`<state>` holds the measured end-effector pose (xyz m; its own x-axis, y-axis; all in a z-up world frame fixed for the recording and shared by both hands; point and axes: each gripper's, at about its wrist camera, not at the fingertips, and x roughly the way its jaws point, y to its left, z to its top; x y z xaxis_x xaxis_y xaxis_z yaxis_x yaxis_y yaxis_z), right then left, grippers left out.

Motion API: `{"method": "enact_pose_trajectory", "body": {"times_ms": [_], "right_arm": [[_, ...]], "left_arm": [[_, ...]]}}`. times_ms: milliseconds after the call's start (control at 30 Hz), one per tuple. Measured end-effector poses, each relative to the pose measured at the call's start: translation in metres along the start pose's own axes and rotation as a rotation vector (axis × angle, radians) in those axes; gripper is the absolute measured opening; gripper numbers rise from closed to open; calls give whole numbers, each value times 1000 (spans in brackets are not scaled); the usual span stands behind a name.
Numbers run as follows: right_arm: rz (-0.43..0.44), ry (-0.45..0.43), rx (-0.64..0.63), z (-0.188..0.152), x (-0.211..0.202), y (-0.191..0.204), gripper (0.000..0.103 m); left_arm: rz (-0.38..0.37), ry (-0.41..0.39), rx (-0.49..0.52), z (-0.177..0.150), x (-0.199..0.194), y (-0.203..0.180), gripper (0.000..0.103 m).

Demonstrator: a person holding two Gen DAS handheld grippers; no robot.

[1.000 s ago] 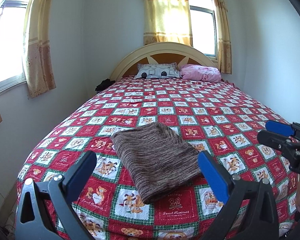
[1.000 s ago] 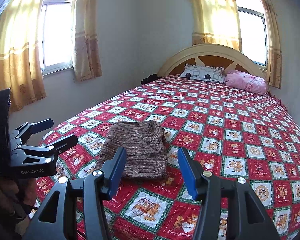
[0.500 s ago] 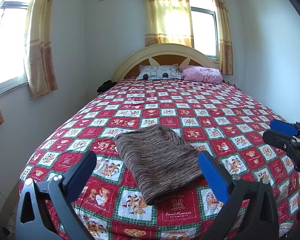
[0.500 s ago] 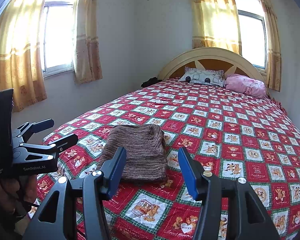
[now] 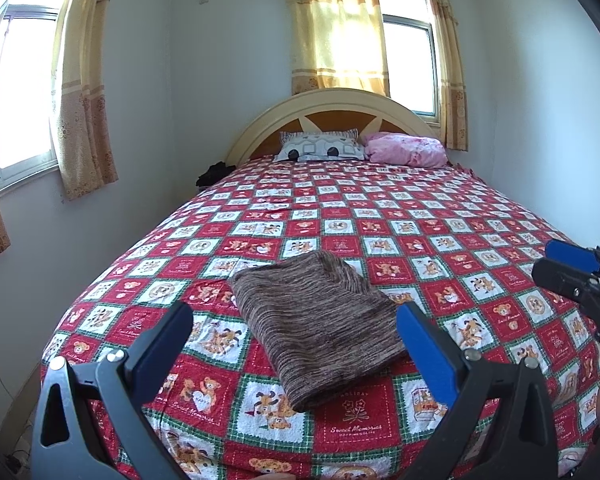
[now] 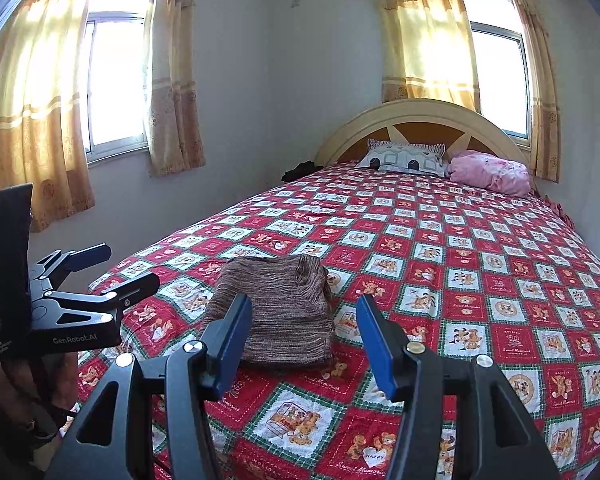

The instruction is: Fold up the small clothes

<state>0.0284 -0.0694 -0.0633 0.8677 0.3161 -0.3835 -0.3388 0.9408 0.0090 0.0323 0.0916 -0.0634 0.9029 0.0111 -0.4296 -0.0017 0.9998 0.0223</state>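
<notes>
Both sets of tongs hang open and empty over the near edge of the bed (image 5: pixel 480 216): left tongs (image 5: pixel 296 330), right tongs (image 6: pixel 304 330). Just beyond their tips the brown knit garment (image 5: pixel 316 320) lies folded flat on the quilt, untouched. Nothing has shifted over the last second, so this fold looks finished. Pillows (image 5: pixel 320 148) sit far off.

Red teddy-bear checked bedspread (image 5: pixel 380 236) covering the bed. At the head edge, against the arched headboard (image 5: pixel 332 108): patterned pillow (image 5: pixel 320 149), pink pillow (image 5: pixel 404 149) just beside. Yellow curtains (image 5: pixel 336 28) behind.
</notes>
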Motion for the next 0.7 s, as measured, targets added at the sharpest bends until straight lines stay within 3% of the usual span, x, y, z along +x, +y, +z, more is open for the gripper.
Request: {"method": "enact_pose_trajectory", "body": {"times_ms": [700], "right_arm": [[6,17,4,-5,8,2,56]], "left_arm": [[94,7,-22,-2,10,29,103]]}}
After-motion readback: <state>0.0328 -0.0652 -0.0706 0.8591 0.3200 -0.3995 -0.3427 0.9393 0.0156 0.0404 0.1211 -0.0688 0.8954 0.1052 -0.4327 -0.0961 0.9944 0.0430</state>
